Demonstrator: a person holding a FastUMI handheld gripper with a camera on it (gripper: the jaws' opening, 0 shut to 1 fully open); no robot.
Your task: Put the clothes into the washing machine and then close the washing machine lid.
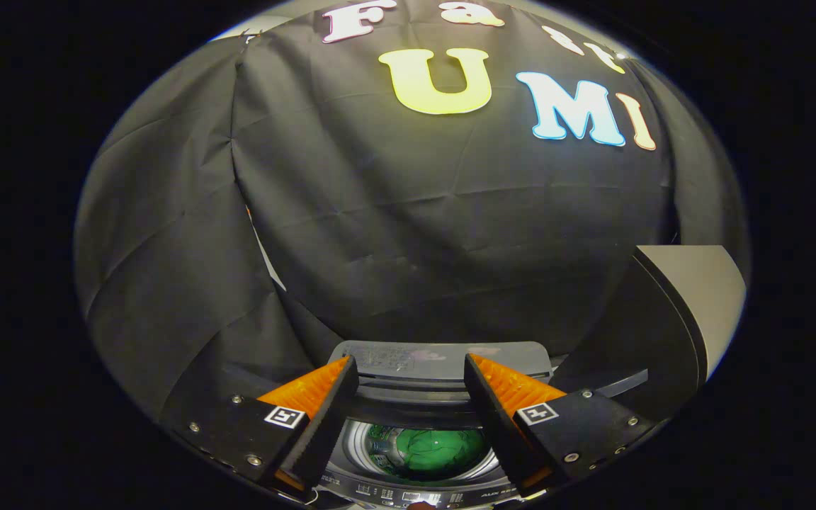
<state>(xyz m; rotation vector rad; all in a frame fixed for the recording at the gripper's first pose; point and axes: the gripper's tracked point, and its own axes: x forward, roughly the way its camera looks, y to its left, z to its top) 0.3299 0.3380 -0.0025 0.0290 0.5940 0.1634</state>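
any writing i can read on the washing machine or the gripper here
Printing on the washing machine's dark grey open lid: too blurred to read.
Small print on the machine's dark control panel strip: too small to read.
Black-and-white square markers on the gripper: coded patterns, no words.
The gripper's fingers are open, holding nothing, above the green clothes in the tub.

Green clothes (pixel 436 450) in washer drum (pixel 355 446) (lid (pixel 443 365) up)

The clothes (pixel 428 452) lie in the washing machine (pixel 408 489) drum at six o'clock, between the gripper (pixel 411 368)'s parted fingers, with the raised lid (pixel 670 319) at four o'clock.
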